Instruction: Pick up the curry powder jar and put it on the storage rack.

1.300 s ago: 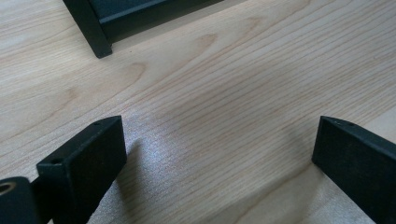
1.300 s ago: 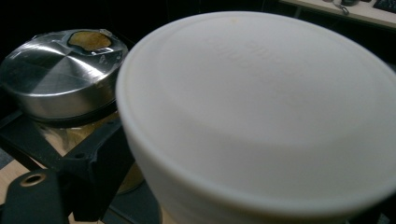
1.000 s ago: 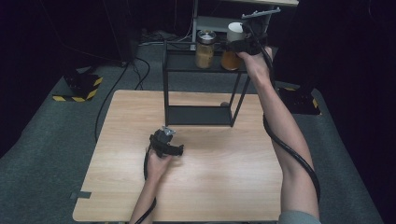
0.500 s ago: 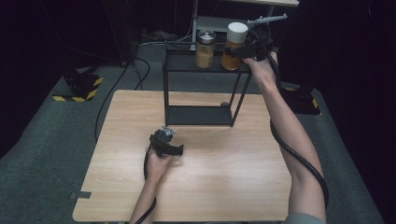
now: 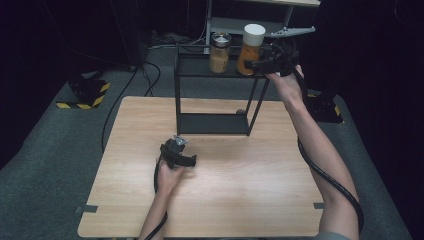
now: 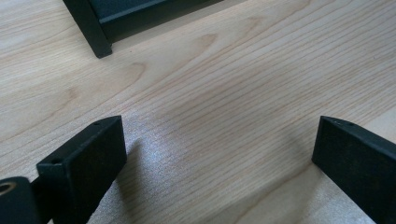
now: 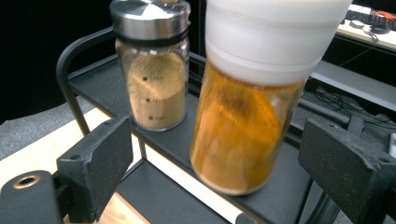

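Two jars stand upright on the rack's (image 5: 200, 72) top shelf, the orange jar (image 7: 243, 135) straight ahead between the right gripper's (image 5: 257, 64) wide-open jaws, left gripper (image 5: 186, 159) open on the table

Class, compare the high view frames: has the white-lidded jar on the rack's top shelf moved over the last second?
No. The white-lidded jar keeps its place beside the steel-lidded jar on the rack.

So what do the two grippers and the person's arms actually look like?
Both the left gripper and the right gripper are black, each with two flat, blocky jaws. A thick black cable trails along the right forearm. The forearms are bare, without sleeves.
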